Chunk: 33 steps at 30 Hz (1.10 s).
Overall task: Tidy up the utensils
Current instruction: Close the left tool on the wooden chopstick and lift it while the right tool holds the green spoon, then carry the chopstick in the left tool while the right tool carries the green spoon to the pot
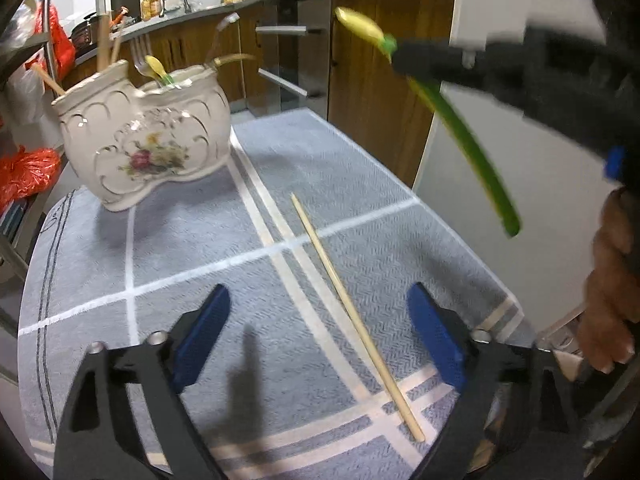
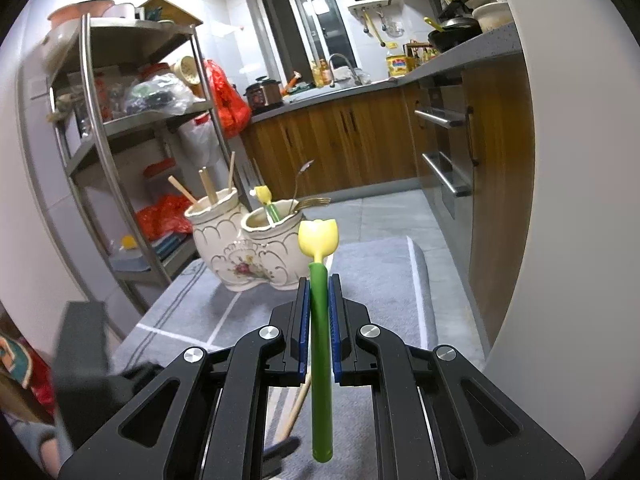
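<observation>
A green-handled tulip spoon (image 2: 321, 344) is clamped in the right claw (image 2: 319, 280); the left claw (image 1: 318, 344) is held wide above a chopstick (image 1: 352, 312).

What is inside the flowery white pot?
The white pot holds wooden chopsticks in one side, a tulip spoon and metal forks in the other. Their lower ends are hidden inside.
</observation>
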Each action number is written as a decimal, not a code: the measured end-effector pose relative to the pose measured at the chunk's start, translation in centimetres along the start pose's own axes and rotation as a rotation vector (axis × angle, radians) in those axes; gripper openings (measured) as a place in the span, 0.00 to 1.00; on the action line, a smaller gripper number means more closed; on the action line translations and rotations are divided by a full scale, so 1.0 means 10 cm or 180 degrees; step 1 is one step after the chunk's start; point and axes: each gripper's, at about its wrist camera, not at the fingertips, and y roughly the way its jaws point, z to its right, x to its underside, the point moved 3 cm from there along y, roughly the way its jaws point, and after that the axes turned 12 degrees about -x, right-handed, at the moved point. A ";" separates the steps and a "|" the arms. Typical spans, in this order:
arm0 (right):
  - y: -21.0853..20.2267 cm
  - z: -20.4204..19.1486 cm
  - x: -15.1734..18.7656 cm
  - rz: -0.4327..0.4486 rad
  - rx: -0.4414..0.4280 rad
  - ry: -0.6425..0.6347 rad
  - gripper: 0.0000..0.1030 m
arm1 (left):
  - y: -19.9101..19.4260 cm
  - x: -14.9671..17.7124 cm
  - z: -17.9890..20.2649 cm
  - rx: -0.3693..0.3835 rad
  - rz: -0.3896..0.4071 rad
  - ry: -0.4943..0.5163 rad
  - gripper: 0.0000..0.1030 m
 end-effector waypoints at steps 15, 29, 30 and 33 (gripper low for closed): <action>-0.06 -0.01 0.00 0.0012 -0.0031 -0.0001 0.10 | 0.21 -0.10 -0.03 0.0038 -0.0163 0.0060 0.09; 0.05 -0.10 0.03 -0.0041 -0.0047 -0.0065 0.10 | -0.24 -0.07 -0.75 0.0398 0.0538 -0.0072 0.04; 0.07 -0.11 0.03 -0.0045 -0.0046 -0.0071 0.10 | -0.32 -0.05 -0.82 0.0421 0.0673 -0.0110 0.04; 0.14 -0.14 0.05 -0.0078 -0.0048 -0.0095 0.10 | -0.46 0.00 -1.01 0.0310 0.0955 -0.0170 0.04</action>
